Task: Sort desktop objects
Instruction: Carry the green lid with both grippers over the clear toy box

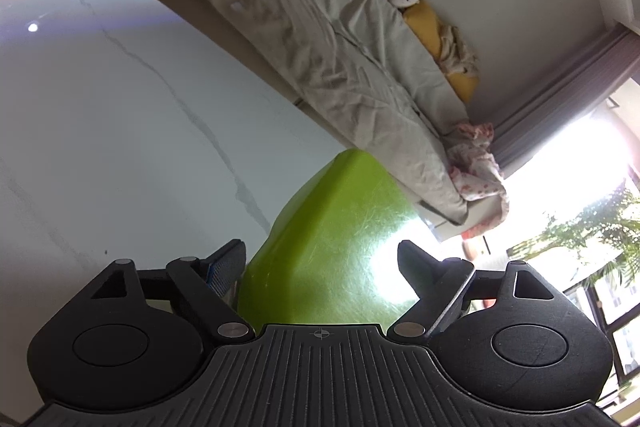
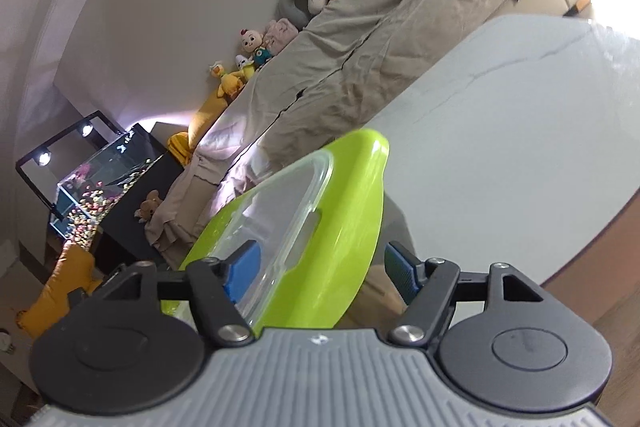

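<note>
A lime-green plastic tray point(image 1: 332, 247) fills the space between the fingers of my left gripper point(image 1: 322, 259); the jaws stand wide around it, and I cannot see them pressing on it. In the right wrist view the same green tray point(image 2: 344, 227) is tilted up off the white marble table point(image 2: 500, 147), with a clear plastic box point(image 2: 288, 203) lying in it. My right gripper point(image 2: 320, 267) straddles the tray's near edge, left blue pad point(image 2: 244, 267) inside the clear box, right pad point(image 2: 402, 275) outside the tray. Its jaws are apart.
The white marble table point(image 1: 120, 127) stretches left and ahead. Behind it runs a sofa under a beige cover point(image 1: 320, 39) with plush toys point(image 2: 256, 43) along the wall. A fish tank point(image 2: 96, 187) stands at far left. A bright window point(image 1: 580, 187) is to the right.
</note>
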`<act>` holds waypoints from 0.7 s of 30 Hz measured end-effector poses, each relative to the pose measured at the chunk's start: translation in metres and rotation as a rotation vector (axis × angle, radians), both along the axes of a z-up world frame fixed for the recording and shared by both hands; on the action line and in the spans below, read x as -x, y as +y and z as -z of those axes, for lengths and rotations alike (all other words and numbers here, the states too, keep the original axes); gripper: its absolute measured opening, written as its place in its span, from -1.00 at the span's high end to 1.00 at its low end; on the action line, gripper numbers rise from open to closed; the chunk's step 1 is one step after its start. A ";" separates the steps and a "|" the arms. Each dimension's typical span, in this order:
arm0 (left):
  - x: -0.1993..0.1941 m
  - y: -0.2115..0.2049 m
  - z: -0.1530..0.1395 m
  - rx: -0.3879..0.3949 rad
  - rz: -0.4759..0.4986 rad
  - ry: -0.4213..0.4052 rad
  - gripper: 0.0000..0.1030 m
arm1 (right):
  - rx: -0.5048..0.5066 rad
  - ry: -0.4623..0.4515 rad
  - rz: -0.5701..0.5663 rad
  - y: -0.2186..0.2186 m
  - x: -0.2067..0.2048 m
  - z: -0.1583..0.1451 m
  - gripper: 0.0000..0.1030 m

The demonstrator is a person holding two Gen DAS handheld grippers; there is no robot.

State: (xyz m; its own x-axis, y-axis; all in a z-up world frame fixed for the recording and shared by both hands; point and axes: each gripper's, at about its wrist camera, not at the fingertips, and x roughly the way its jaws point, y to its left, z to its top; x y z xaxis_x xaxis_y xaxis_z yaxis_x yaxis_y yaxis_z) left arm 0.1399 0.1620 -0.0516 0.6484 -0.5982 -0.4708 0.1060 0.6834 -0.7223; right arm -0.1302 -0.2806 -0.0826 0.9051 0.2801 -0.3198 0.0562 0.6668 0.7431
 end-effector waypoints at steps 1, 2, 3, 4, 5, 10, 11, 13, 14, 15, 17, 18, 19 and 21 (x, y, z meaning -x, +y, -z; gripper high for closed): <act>0.002 -0.003 -0.002 -0.024 -0.003 -0.005 -0.57 | -0.016 0.002 -0.016 0.002 0.000 0.003 -0.18; 0.003 -0.005 -0.005 -0.047 -0.006 -0.011 -0.54 | -0.006 0.009 -0.029 0.005 -0.001 0.005 -0.11; 0.005 -0.008 -0.007 -0.071 -0.008 -0.016 -0.43 | 0.013 0.011 -0.027 0.006 -0.001 0.006 -0.09; 0.006 -0.011 -0.010 -0.094 -0.011 -0.021 -0.29 | 0.027 0.016 -0.023 0.006 -0.002 0.004 -0.09; 0.010 -0.011 -0.010 -0.097 -0.009 -0.023 -0.25 | 0.042 0.025 -0.018 0.005 -0.003 0.003 -0.08; 0.035 -0.005 -0.006 -0.052 0.013 -0.010 -0.13 | 0.198 0.027 0.039 -0.001 -0.007 -0.016 0.34; 0.040 -0.005 -0.005 -0.049 0.013 -0.005 -0.13 | 0.236 0.022 0.045 -0.001 -0.007 -0.020 0.34; 0.047 -0.003 -0.001 -0.039 0.018 0.009 -0.16 | 0.264 0.020 0.049 0.000 -0.010 -0.024 0.33; 0.049 -0.001 -0.001 -0.029 0.026 0.015 -0.16 | 0.263 0.016 0.044 0.000 -0.010 -0.026 0.30; 0.052 0.001 0.000 -0.017 0.031 0.020 -0.23 | 0.261 0.013 0.039 0.001 -0.009 -0.028 0.21; 0.054 0.008 -0.001 -0.001 0.023 0.021 -0.44 | 0.210 -0.008 0.053 -0.007 -0.007 -0.029 -0.13; 0.054 0.012 -0.002 -0.002 0.011 0.017 -0.55 | 0.177 -0.020 0.065 -0.012 -0.007 -0.029 -0.38; 0.052 0.016 -0.003 -0.003 0.000 0.013 -0.61 | 0.145 -0.032 0.076 -0.018 -0.006 -0.030 -0.50; 0.045 0.022 -0.003 0.011 -0.003 0.020 -0.73 | 0.077 -0.033 0.073 -0.029 -0.011 -0.026 -0.49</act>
